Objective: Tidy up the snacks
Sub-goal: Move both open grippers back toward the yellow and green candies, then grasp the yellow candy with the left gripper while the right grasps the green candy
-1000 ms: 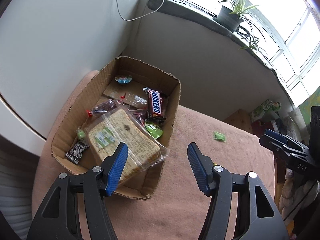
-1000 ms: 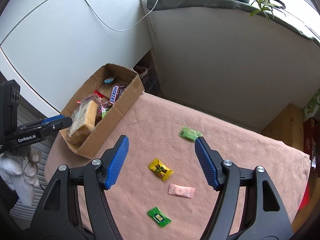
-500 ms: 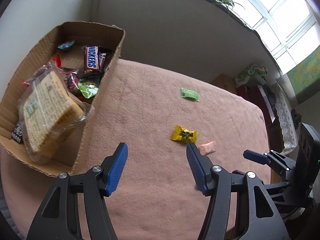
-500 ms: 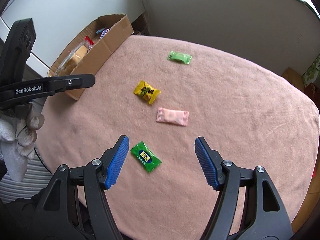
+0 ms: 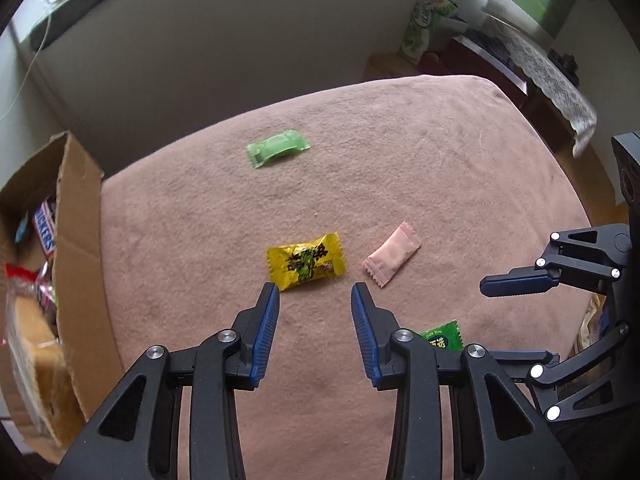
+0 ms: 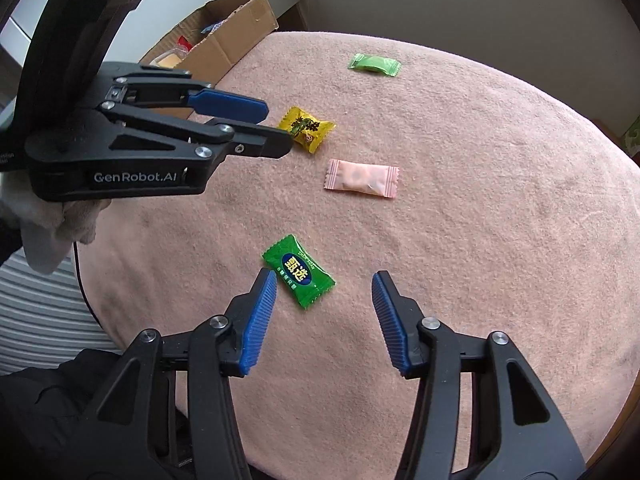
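Several wrapped sweets lie on a pink cloth-covered table (image 5: 440, 152). My left gripper (image 5: 315, 294) is open, just short of a yellow sweet (image 5: 306, 261); a pink sweet (image 5: 392, 254) lies to its right and a pale green one (image 5: 278, 147) farther off. My right gripper (image 6: 324, 284) is open, hovering by a dark green sweet (image 6: 299, 272). The right wrist view also shows the yellow sweet (image 6: 310, 128), the pink sweet (image 6: 362, 179), the pale green sweet (image 6: 374, 64) and the left gripper (image 6: 256, 124).
A cardboard box (image 5: 78, 240) with a Snickers bar (image 5: 45, 229) and a wrapped wafer pack (image 5: 28, 340) stands at the table's left edge; it shows far left in the right wrist view (image 6: 236, 28). The table ends near a wall behind.
My left gripper swung away from the box and came down close to the yellow sweet. My right gripper dropped toward the table, close to the dark green sweet. Both stayed open.
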`<state>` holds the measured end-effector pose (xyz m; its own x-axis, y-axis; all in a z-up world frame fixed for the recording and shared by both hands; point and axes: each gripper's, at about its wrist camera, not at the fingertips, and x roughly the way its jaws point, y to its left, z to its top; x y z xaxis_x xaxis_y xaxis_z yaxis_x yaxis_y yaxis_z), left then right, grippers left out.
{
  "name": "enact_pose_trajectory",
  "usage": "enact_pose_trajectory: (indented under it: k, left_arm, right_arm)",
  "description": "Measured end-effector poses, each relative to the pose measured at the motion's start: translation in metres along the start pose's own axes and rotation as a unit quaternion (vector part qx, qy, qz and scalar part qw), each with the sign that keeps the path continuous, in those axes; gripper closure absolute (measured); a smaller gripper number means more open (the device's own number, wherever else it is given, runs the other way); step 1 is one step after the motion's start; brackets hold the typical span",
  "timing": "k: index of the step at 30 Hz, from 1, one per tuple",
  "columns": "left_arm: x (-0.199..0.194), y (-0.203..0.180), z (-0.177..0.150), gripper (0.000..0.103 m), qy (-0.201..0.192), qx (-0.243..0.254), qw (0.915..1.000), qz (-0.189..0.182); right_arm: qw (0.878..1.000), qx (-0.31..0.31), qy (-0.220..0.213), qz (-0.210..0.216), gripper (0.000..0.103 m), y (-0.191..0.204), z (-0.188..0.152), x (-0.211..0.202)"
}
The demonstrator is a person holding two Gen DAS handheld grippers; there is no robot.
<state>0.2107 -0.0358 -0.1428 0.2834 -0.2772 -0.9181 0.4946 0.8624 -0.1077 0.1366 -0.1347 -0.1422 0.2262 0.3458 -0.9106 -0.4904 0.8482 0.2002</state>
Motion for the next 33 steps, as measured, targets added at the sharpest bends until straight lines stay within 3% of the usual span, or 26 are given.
enact_pose_trajectory:
  k: [4, 8, 16, 20, 26, 33]
  left_arm:
    - [0.013, -0.003, 0.020, 0.062, 0.019, 0.042, 0.9987, -0.020]
    - [0.025, 0.002, 0.033, 0.062, 0.027, 0.028, 0.9979, -0.052]
    - [0.040, 0.005, 0.031, 0.062, 0.063, 0.040, 0.9951, -0.064]
    - [0.035, 0.011, 0.021, 0.062, 0.070, 0.048, 0.9951, -0.051]
    - [0.022, 0.028, 0.001, 0.062, 0.063, 0.021, 0.9964, -0.052]
    - [0.022, 0.019, -0.008, 0.062, 0.058, 0.056, 0.9966, -0.017]
  right_arm:
    - [1.000, 0.001, 0.002, 0.001, 0.051, -0.003, -0.003, 0.002]
    - [1.000, 0.005, 0.003, 0.003, 0.051, -0.005, -0.005, 0.003]
    - [1.000, 0.006, 0.002, 0.004, 0.051, -0.008, -0.005, 0.003]
    - [1.000, 0.004, 0.002, 0.007, 0.051, -0.008, -0.005, 0.005]
    - [1.000, -0.018, 0.011, 0.004, 0.051, 0.002, 0.001, 0.013]
    - [0.999, -0.043, 0.014, -0.004, 0.051, 0.011, 0.011, 0.020]
